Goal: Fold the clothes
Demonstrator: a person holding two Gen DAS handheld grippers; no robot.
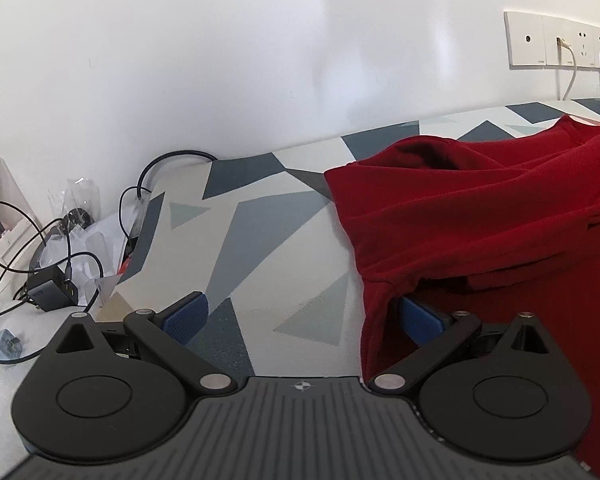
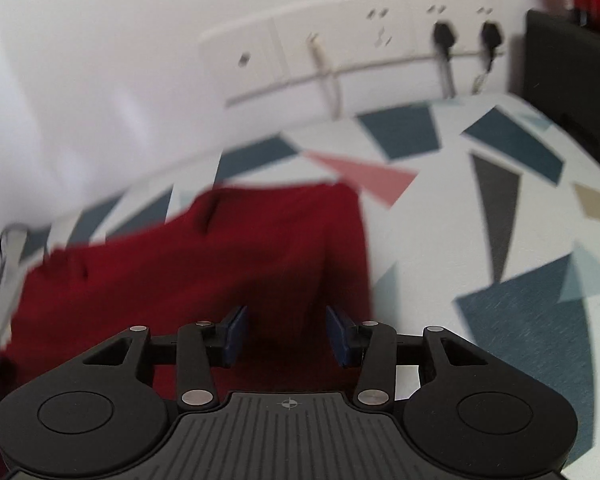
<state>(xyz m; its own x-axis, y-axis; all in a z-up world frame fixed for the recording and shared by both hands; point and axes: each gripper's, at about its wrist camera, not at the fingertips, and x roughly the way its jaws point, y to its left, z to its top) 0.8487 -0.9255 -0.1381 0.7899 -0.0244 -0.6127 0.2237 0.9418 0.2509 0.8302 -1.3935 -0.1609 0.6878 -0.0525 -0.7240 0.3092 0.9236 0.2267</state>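
Left hand-held gripper (image 1: 300,316) spread wide, empty, its right pad tucked under the red garment (image 1: 480,216) edge. Garment lies rumpled on the patterned bench (image 1: 260,220). Right hand-held gripper (image 2: 286,334) parted above it, gripping nothing.

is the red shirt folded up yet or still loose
Partly folded: the red shirt has layers doubled over with loose creases, not a flat neat stack.

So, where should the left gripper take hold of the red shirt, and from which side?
Grip the shirt's left edge near the front corner, coming in low from the left. That hem lies loose over the table, and the open left gripper already has one pad tucked under it.
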